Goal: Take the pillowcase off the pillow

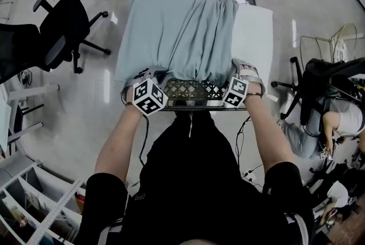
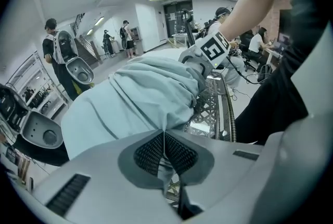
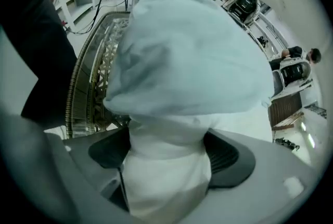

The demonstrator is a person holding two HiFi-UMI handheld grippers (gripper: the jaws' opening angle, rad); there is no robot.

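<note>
A pale blue pillowcase (image 1: 171,33) covers most of a white pillow (image 1: 254,33) that lies on a metal mesh table (image 1: 194,90); the pillow's right side is bare. My left gripper (image 1: 151,76) is at the near left edge, shut on a pinch of pillowcase cloth (image 2: 135,103) between its pads (image 2: 151,152). My right gripper (image 1: 242,70) is at the near right corner. Its jaws stand wide, with the bare white pillow corner (image 3: 166,165) filling the gap between them and the bunched pillowcase (image 3: 187,51) just beyond. The pads do not visibly squeeze it.
Black office chairs stand at left (image 1: 63,27) and right (image 1: 325,84) of the table. A person (image 1: 342,118) crouches low at the right. White shelving (image 1: 34,204) is at the near left. Cables run over the floor.
</note>
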